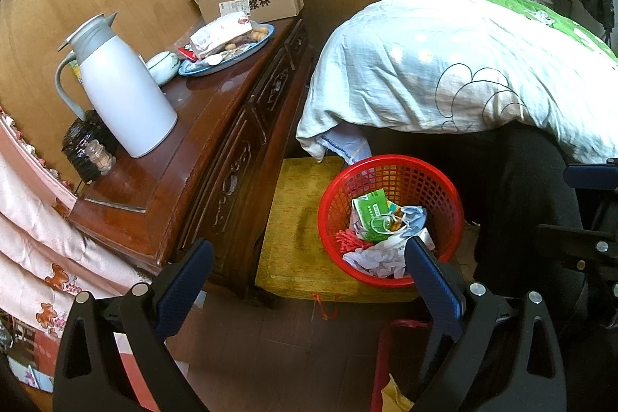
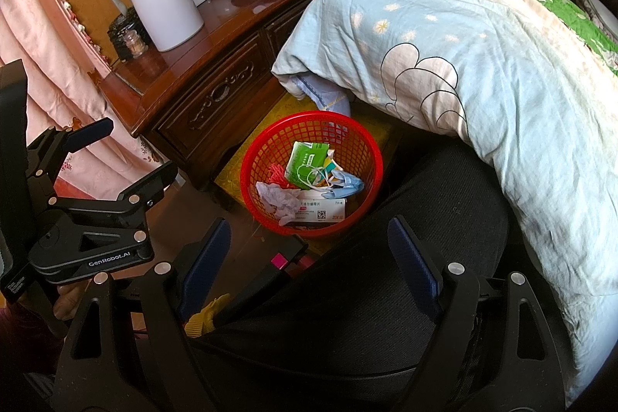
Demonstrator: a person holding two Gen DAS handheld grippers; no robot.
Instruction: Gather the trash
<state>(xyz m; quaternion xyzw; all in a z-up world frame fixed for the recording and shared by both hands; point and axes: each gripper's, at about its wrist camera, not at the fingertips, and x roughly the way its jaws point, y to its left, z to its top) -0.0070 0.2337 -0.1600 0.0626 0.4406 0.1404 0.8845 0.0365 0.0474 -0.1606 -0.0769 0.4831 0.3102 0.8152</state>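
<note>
Left jaws: your left gripper (image 1: 309, 273) is spread wide, holding nothing.
Right jaws: your right gripper (image 2: 309, 253) is spread too, empty, above a black mesh chair seat (image 2: 386, 257).
Trash: the round red plastic lattice basket (image 1: 390, 218) sits just ahead of both jaws, apart from them, holding a green packet (image 2: 307, 160), crumpled white paper (image 2: 278, 199) and a white medicine box (image 2: 322, 209).
Floor: the basket rests on a yellow cushion (image 1: 297, 218).
Room: carved dark wooden bench (image 1: 185, 149) to your left carries a white thermos jug (image 1: 123, 95); a pale blue quilted bed (image 1: 444, 64) lies right.

Red plastic mesh basket (image 2: 309, 130), glossy wooden dresser (image 2: 216, 64).
</note>
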